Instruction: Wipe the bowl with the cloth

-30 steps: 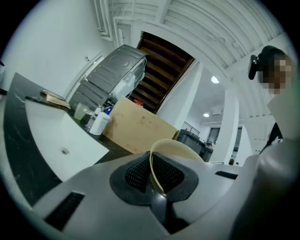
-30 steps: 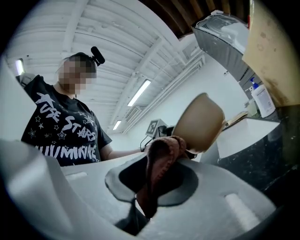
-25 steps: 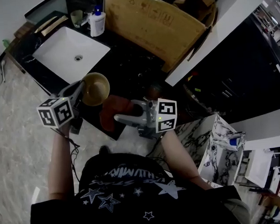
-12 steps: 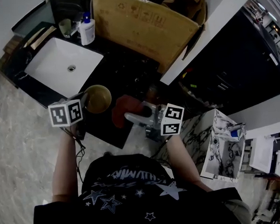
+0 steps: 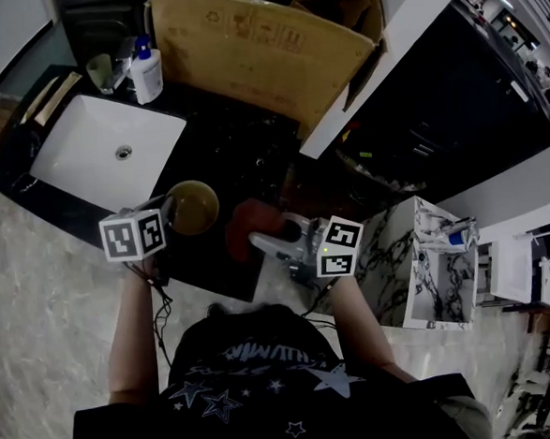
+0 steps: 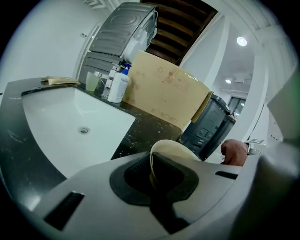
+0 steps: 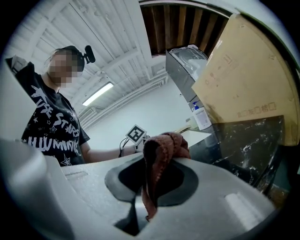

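A tan bowl (image 5: 192,206) hangs over the black counter's front part, its rim pinched by my left gripper (image 5: 168,210), which is shut on it. In the left gripper view the bowl's cream rim (image 6: 165,151) stands edge-on between the jaws. A reddish-brown cloth (image 5: 249,223) sits just right of the bowl, bunched in my right gripper (image 5: 260,237), which is shut on it. In the right gripper view the cloth (image 7: 161,152) bulges up out of the shut jaws. Bowl and cloth are close together but apart.
A white sink (image 5: 111,153) lies in the black counter (image 5: 241,141) to the left. A soap bottle (image 5: 146,71) and a cup (image 5: 101,70) stand behind it. A large cardboard sheet (image 5: 258,51) leans at the back. A marble-patterned box (image 5: 428,264) stands at right.
Both grippers have come lower and nearer each other, the bowl and cloth still held. The bowl has tipped a little, and the view has shifted so the sink sits further right.
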Tool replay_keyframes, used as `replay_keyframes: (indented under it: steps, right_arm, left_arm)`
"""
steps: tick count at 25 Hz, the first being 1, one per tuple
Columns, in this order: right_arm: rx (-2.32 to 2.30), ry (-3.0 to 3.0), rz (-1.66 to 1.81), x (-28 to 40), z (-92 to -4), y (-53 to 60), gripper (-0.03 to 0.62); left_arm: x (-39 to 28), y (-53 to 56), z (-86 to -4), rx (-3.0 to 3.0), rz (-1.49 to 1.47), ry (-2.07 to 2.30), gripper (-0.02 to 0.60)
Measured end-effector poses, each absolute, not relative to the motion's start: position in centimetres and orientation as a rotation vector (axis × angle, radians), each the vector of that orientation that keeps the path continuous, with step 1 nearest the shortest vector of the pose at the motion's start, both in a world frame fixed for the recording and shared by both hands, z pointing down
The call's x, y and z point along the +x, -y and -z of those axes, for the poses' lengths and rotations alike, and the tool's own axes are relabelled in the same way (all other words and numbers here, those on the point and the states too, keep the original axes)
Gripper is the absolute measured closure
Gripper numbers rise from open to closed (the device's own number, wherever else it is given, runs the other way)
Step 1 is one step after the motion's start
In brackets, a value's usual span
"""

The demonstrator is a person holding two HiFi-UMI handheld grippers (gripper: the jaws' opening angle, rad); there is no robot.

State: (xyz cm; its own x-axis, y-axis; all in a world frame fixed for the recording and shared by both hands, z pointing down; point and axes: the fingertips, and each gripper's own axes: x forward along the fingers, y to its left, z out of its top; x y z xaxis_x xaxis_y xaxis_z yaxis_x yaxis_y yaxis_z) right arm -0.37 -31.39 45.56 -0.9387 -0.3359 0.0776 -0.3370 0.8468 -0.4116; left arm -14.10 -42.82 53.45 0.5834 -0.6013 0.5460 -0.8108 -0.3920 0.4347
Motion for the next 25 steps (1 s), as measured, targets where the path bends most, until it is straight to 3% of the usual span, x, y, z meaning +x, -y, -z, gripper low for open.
replay_keyframes:
  steps: [11, 15, 25]
  right_arm:
    - [0.586, 3.016, -0.710, -1.4, -47.0, 31.1, 0.543]
    - [0.552, 3.039, -0.699, -0.6, -46.6, 30.7, 0.543]
    - [0.463, 3.078, -0.692, 2.2, -45.3, 27.5, 0.543]
  left_arm:
    - [-13.6, 42.7, -53.4, 2.149, -0.402, 1.068, 0.555]
    - [-14.0, 42.0, -52.9, 2.128, -0.376, 1.097, 0.448]
    - [-15.4, 37.4, -50.3, 2.072, -0.310, 1.301, 0.445]
